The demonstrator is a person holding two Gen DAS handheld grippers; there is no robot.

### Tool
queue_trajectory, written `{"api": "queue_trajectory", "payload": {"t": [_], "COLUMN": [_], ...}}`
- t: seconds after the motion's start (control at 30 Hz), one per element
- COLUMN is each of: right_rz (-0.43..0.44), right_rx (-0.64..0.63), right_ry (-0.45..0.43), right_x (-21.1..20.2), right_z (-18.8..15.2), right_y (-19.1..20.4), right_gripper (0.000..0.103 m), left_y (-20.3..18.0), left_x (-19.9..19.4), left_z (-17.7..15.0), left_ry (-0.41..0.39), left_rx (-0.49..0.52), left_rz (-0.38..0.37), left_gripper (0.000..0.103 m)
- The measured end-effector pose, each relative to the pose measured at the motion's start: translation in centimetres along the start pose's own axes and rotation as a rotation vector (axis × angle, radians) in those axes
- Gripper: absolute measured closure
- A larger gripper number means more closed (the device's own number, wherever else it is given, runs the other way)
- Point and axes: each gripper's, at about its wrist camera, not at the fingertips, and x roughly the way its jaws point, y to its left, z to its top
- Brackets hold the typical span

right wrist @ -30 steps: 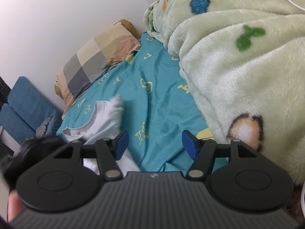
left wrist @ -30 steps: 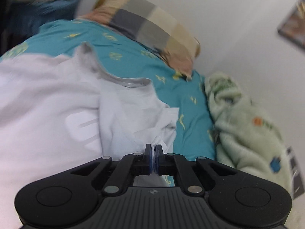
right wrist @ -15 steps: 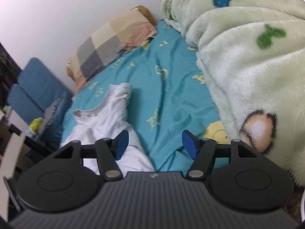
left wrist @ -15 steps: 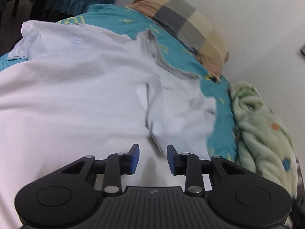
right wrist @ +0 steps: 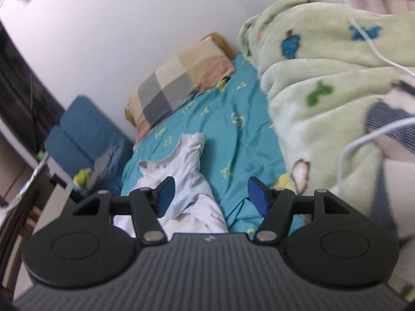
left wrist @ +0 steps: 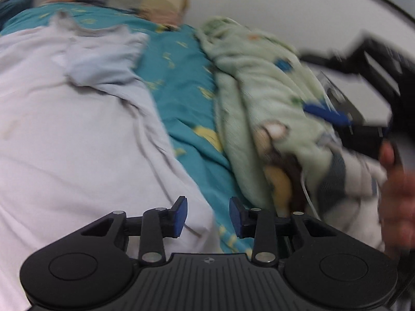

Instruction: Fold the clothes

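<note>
Hovering with jaws apart and empty, the left gripper (left wrist: pixel 207 216) has just been opening over the pale white cotton shirt (left wrist: pixel 77 134), spread left on the teal patterned bedsheet (left wrist: pixel 181 88). Only its view shows the right gripper (left wrist: pixel 326 115), open, nothing between; beyond lies a checked pillow (right wrist: pixel 179 83).

Soft, even indoor light, no glare, faint shadows. Left wrist view heavy motion blur, worst on green blanket (left wrist: pixel 259 98) at right. Right wrist view sharper, edges smeared. Fisheye bending both.
</note>
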Motion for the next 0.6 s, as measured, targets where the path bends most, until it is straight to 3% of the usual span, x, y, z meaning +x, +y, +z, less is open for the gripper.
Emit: {"api": "queue_trajectory", "payload": {"t": [0.17, 0.37, 0.5, 0.6], "right_rz": [-0.034, -0.054, -0.05, -0.034], "right_rx": [-0.031, -0.084, -0.057, -0.023], "right_ry": [0.019, 0.083, 0.079, 0.075], "right_x": [1.3, 3.0, 2.8, 2.6], "right_z": [-0.3, -1.5, -1.4, -1.2], "right_y": [0.7, 1.6, 1.1, 0.7], "right_gripper": [0.037, 0.037, 0.037, 0.037], "left_y": [-1.8, -1.5, -1.5, -1.4], "left_x": [2.9, 4.1, 2.6, 2.3], "left_z": [-1.6, -1.9, -1.9, -2.1], "left_ry": [0.064, 0.088, 0.049, 0.071], "left_rx": [0.135, 0.154, 0.16, 0.178], "left_rz": [0.058, 0.142, 0.183, 0.218], "left_gripper": [0.065, 0.063, 0.051, 0.054]}}
